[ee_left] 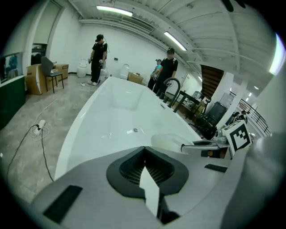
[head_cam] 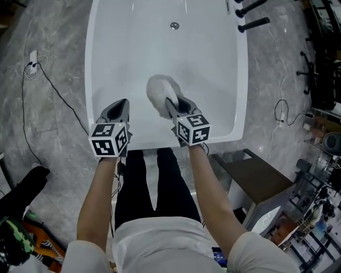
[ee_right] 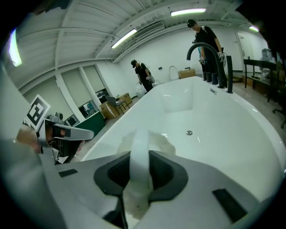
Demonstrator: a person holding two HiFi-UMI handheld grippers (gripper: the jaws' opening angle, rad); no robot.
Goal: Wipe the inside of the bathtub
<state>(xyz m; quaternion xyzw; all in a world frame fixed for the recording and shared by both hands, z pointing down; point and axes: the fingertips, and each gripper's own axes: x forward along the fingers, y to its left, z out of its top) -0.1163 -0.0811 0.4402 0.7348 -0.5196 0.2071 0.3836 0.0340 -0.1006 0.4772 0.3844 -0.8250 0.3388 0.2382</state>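
Observation:
The white bathtub (head_cam: 242, 80) fills the head view's upper middle, its drain (head_cam: 175, 25) at the far end. My right gripper (head_cam: 171, 101) reaches over the near rim and is shut on a white cloth (head_cam: 161, 91) that lies against the tub's inner slope. In the right gripper view the cloth (ee_right: 139, 134) runs up between the jaws of that gripper (ee_right: 139, 154). My left gripper (head_cam: 118, 109) hovers over the near left rim, shut with nothing in it. From the left gripper view (ee_left: 145, 150) the cloth (ee_left: 172, 142) shows to the right, inside the tub (ee_left: 71, 138).
A black faucet (head_cam: 250, 9) stands on the tub's far right rim. A cable (head_cam: 53, 88) with a plug lies on the grey floor at left. A dark low table (head_cam: 256, 178) sits at right. Several people (ee_left: 98, 58) stand beyond the tub.

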